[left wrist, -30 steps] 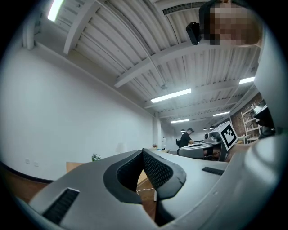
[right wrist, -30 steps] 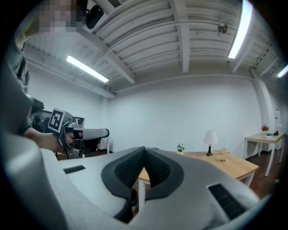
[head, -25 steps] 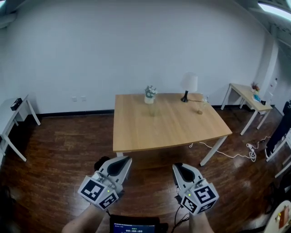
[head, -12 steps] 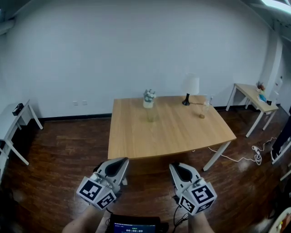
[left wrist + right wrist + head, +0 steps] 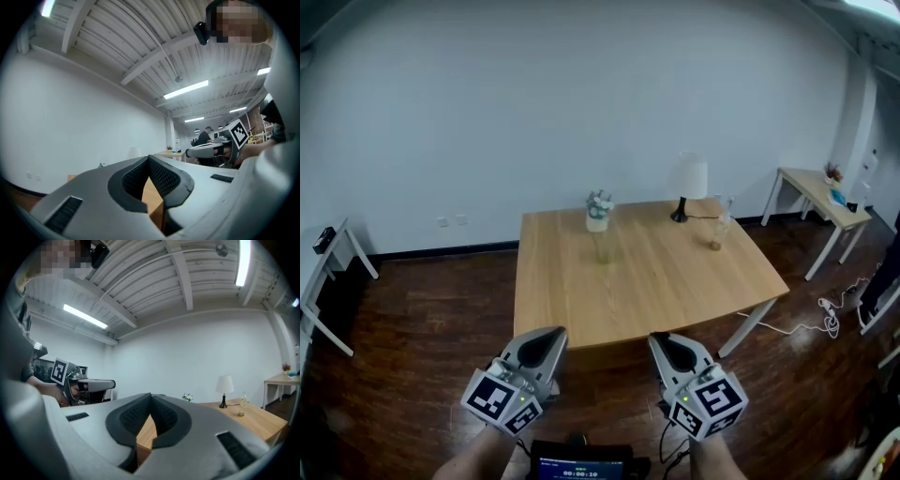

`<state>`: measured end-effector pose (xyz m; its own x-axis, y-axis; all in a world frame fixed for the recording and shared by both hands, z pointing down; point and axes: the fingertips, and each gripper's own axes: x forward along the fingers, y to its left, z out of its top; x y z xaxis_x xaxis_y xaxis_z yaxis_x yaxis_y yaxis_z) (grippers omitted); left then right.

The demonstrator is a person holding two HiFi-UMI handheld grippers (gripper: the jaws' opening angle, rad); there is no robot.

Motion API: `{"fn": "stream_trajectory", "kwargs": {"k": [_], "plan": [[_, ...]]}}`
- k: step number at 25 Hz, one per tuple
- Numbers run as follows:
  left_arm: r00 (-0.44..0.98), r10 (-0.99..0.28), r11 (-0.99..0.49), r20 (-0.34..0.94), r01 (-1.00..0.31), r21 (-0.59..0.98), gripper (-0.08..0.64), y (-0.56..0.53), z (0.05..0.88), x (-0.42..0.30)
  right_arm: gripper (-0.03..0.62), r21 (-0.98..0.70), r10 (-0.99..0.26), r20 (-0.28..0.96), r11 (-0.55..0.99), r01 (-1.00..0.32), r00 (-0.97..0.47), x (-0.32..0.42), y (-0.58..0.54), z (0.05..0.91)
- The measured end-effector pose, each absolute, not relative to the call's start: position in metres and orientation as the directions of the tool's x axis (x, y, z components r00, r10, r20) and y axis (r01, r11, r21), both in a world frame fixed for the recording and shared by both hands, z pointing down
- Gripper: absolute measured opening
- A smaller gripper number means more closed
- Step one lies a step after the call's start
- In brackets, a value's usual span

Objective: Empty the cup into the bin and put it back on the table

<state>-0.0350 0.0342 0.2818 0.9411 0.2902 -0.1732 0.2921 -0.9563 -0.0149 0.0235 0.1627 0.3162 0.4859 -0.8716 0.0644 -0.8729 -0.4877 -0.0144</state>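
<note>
We hold both claws closed on nothing, left gripper (image 5: 553, 334) and right gripper (image 5: 659, 342) side by side short of the table (image 5: 656, 281), where the clear cup (image 5: 601, 249) stands at twelve o'clock, the flower pot (image 5: 597, 211) just behind it and the lamp (image 5: 689, 180) at one o'clock.

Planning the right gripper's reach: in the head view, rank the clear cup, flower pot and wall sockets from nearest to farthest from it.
From the right gripper:
1. Clear cup, middle of the table, ahead and to the left.
2. Flower pot, just behind the cup.
3. Wall sockets, low on the back wall, far left.
</note>
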Motion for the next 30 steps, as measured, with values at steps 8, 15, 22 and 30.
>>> {"fn": "stream_trajectory", "kwargs": {"k": [8, 15, 22, 30], "plan": [[0.935, 0.297, -0.953, -0.193, 0.303, 0.000, -0.009, -0.014, 0.275, 0.020, 0.000, 0.003, -0.865, 0.067, -0.498, -0.867, 0.497, 0.075, 0.117, 0.311], [0.930, 0.315, -0.946, -0.190, 0.325, 0.023, -0.009, -0.043, 0.276, 0.057, 0.000, -0.008, -0.851, 0.080, -0.522, -0.853, 0.519, 0.117, 0.086, 0.313], [0.943, 0.274, -0.960, -0.187, 0.280, 0.004, -0.009, -0.082, 0.283, 0.090, 0.000, 0.019, -0.841, 0.100, -0.533, -0.846, 0.532, 0.149, 0.056, 0.315], [0.941, 0.274, -0.957, -0.196, 0.288, 0.043, -0.009, -0.093, 0.287, 0.114, 0.000, 0.019, -0.852, 0.090, -0.516, -0.857, 0.515, 0.184, 0.037, 0.310]]}}
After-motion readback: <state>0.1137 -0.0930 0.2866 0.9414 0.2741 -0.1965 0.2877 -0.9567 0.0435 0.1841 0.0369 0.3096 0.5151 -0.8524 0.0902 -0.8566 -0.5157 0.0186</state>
